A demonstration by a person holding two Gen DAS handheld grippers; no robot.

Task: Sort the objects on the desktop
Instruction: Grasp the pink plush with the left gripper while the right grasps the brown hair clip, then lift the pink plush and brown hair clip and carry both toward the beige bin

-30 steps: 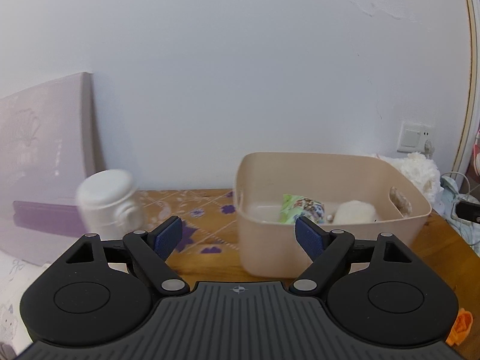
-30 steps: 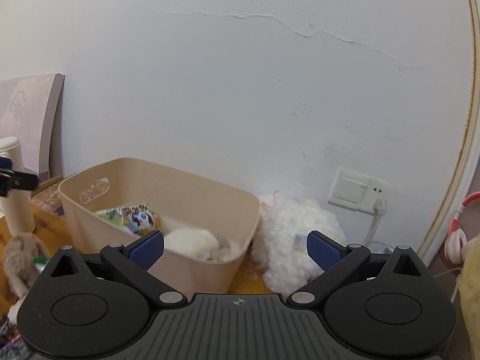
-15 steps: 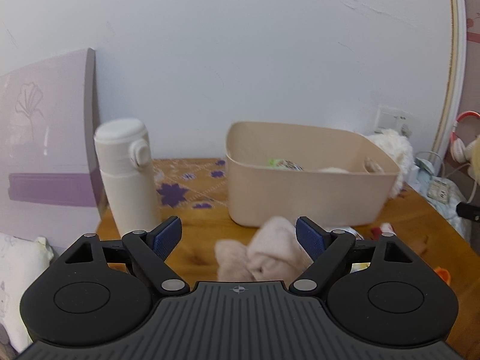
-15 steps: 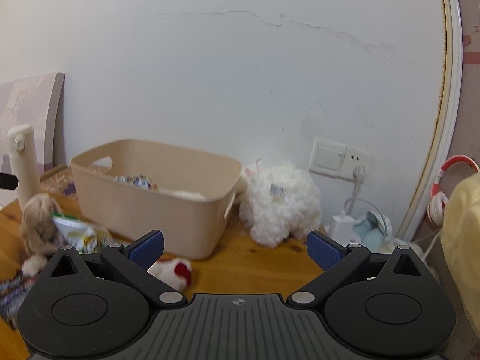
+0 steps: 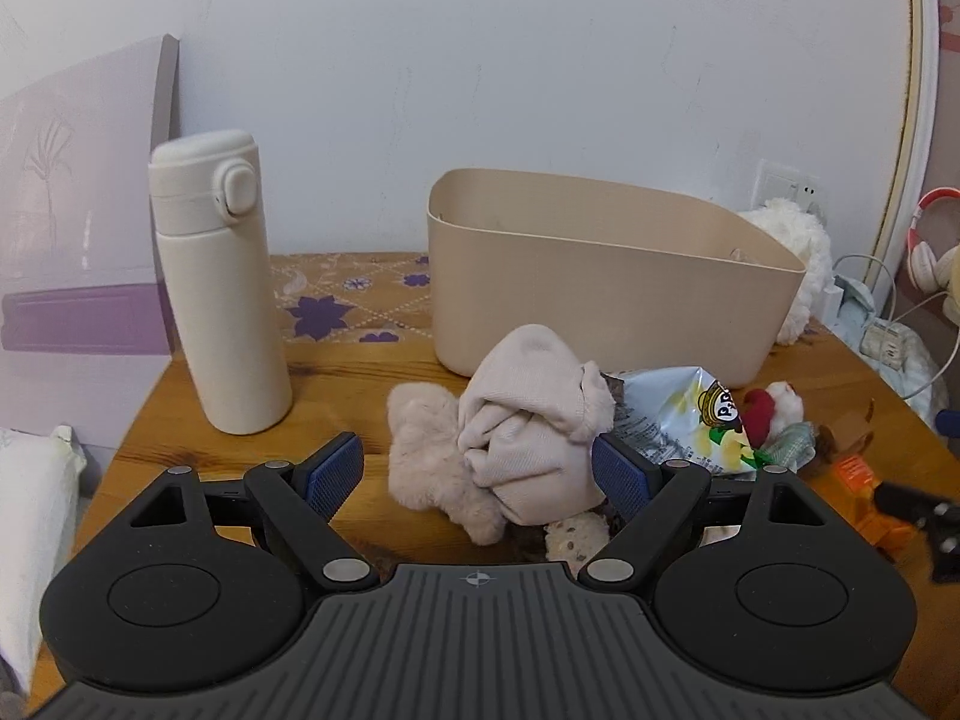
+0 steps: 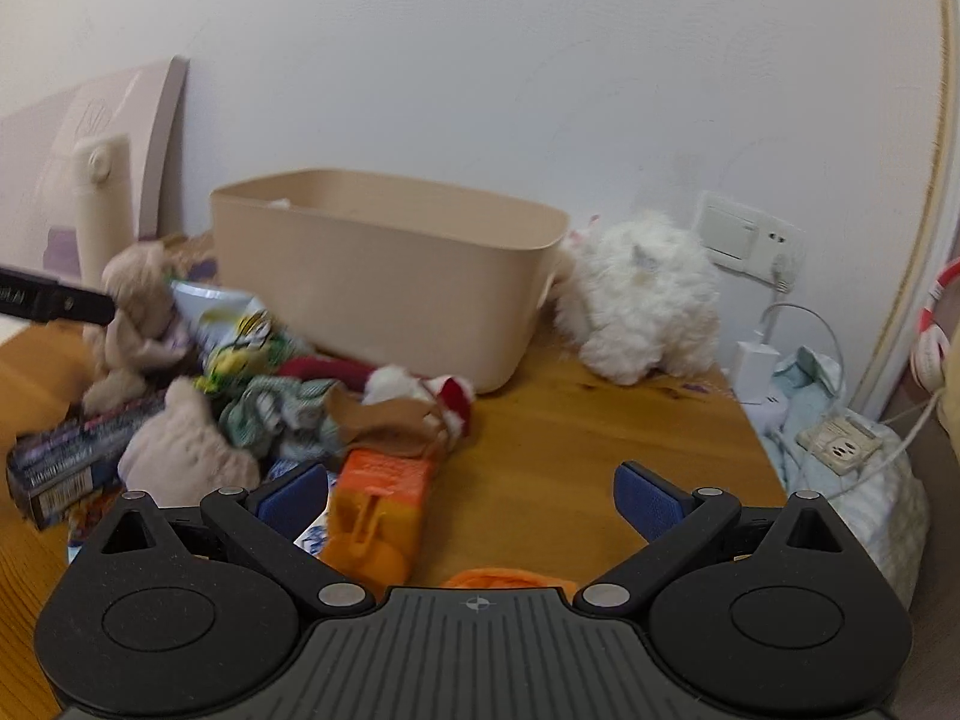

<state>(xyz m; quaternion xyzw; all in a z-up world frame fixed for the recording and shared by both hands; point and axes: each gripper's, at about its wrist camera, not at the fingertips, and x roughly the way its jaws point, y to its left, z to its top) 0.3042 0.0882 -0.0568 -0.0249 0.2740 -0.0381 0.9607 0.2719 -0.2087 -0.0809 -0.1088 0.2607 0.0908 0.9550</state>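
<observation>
A beige storage bin [image 5: 600, 294] stands at the back of the wooden desk [image 5: 336, 378]; it also shows in the right wrist view [image 6: 384, 276]. In front of it lies a pile: a pink plush toy [image 5: 516, 420], a snack bag [image 5: 690, 420], a red-and-white plush [image 5: 771, 411] and an orange toy [image 6: 375, 510]. My left gripper [image 5: 477, 474] is open, low over the pink plush, which lies between its fingers. My right gripper [image 6: 471, 498] is open and empty, just right of the orange toy.
A white thermos [image 5: 219, 282] stands at the left. A white fluffy plush [image 6: 639, 300] sits right of the bin. A purple box [image 5: 78, 228] leans at far left. Cables and a power strip [image 6: 840, 444] lie off the desk's right edge. A dark snack box [image 6: 72, 462] lies at left.
Both grippers have pulled back from the bin and dropped toward the desk. The pile of toys and snacks has come into view. Both stay open.
</observation>
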